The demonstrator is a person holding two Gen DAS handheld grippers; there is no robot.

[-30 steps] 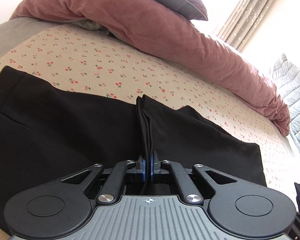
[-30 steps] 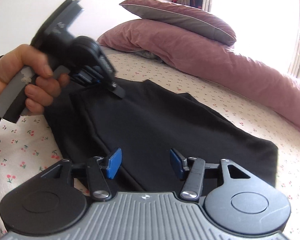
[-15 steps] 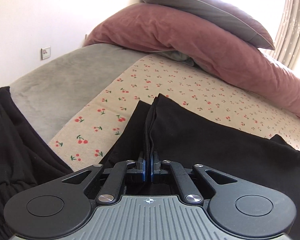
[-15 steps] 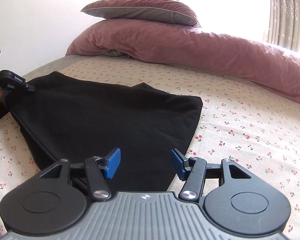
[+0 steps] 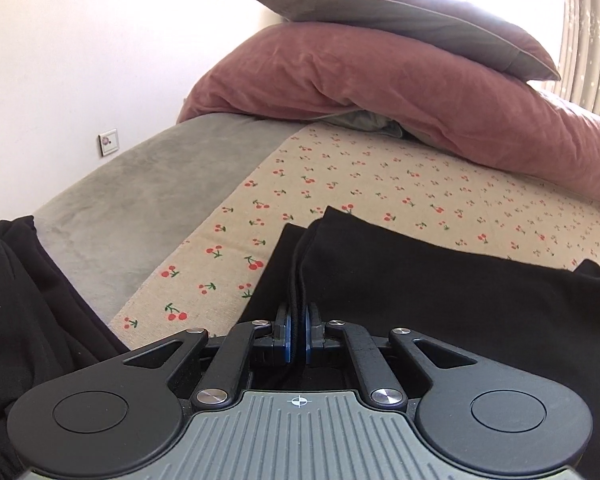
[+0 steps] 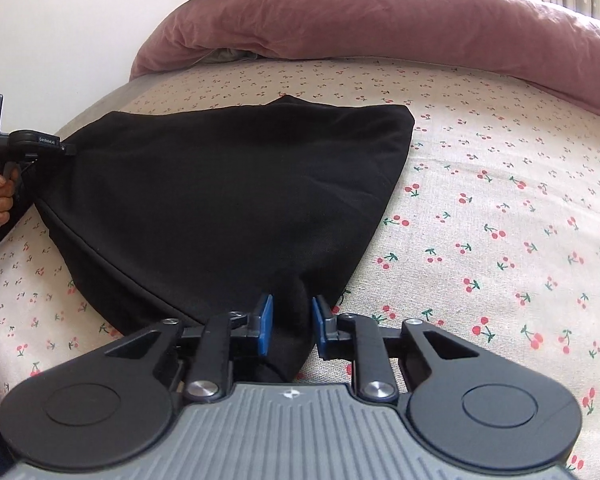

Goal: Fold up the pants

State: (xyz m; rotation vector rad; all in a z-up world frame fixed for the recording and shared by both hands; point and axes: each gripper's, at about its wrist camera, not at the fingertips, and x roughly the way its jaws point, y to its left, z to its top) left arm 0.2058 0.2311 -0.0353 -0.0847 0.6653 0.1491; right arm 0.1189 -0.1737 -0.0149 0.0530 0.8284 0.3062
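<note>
A bunched edge of the pants [image 5: 440, 304] is clamped between the closed jaws of the left gripper [image 5: 297, 330]. The right gripper [image 6: 290, 322] is held partly open around another corner, its pads not yet pressed in. The pants are spread across the cherry-print sheet [image 6: 500, 220], below the pink duvet [image 6: 380, 20].
</note>
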